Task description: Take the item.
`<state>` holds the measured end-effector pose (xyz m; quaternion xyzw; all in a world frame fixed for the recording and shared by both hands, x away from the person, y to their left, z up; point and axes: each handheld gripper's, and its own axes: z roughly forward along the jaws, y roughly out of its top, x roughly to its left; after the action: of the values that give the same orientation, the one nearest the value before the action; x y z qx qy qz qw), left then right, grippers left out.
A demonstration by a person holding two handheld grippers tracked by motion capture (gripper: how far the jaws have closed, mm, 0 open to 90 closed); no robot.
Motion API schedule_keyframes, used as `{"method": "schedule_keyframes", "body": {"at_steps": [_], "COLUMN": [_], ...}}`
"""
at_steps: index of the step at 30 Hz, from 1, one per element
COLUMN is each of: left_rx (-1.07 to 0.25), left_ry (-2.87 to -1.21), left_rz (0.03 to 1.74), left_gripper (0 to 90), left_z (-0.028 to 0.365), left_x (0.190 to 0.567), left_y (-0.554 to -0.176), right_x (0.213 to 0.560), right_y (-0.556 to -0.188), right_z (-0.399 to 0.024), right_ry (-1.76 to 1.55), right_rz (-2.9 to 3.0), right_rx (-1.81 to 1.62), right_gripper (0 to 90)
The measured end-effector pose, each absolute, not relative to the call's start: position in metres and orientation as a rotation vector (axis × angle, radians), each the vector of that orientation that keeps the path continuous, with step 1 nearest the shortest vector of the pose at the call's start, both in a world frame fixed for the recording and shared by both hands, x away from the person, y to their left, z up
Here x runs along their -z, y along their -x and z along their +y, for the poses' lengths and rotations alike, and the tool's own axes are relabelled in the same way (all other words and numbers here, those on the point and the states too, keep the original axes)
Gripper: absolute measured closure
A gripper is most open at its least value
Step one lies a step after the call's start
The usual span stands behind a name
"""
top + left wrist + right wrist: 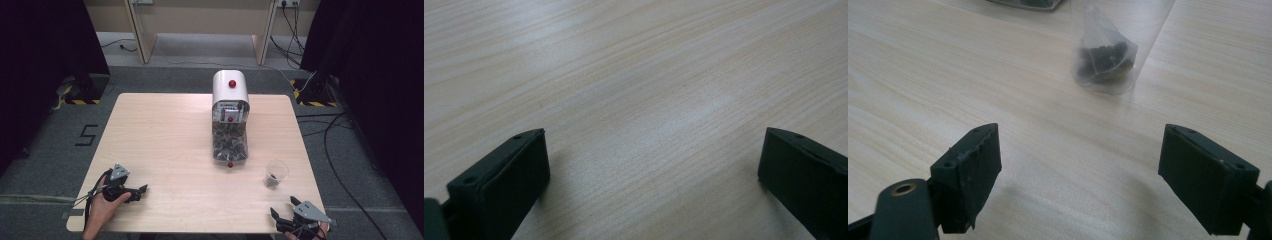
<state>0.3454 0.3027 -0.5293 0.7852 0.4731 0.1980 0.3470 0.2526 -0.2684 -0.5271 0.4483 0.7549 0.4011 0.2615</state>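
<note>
High view, read from left to right: the left gripper (131,192) lies low at about seven o'clock on the wooden table (165,135), held in the person's left hand (107,202), its jaws pointing toward three o'clock over bare wood. In the left gripper view the two black jaws stand wide apart with nothing between them, just above the grain; it looks parked out of the way, leaving the middle free.

At the table's centre, reaching toward twelve o'clock, stands a tea-bag dispenser (230,117): a white domed hood with a red knob on top and a clear bin sloping toward the person, full of dark sachets. The slope probably feeds bags down to the front lip, where another small red knob sits.

Just beside the dispenser's front, at about four o'clock, a clear plastic cup (275,173) stands upright with one pyramid tea bag (1104,56) at its bottom, near the outlet and within reach.

At five o'clock, near the table's front edge, the right gripper (285,210) points toward the cup. In the right gripper view its jaws are spread wide and empty, the cup (1120,45) ahead and apart from them, so a reach for the cup seems the likely next move.
</note>
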Motion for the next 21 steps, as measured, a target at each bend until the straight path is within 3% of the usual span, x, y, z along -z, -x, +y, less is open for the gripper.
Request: {"method": "schedule_keyframes", "body": {"at_steps": [21], "left_rx": [-0.514], "left_ry": [-2.037], "left_rz": [1.227], "left_gripper": [0.0], "left_z": [0.303], "left_x": [0.529], "left_y": [-0.345], "right_x": [0.531], "right_y": [-0.239], "right_z": [-0.271], "right_ry": [-1.219], "right_rz": [2.051], "right_rx": [-1.078], "right_gripper": [18.0]}}
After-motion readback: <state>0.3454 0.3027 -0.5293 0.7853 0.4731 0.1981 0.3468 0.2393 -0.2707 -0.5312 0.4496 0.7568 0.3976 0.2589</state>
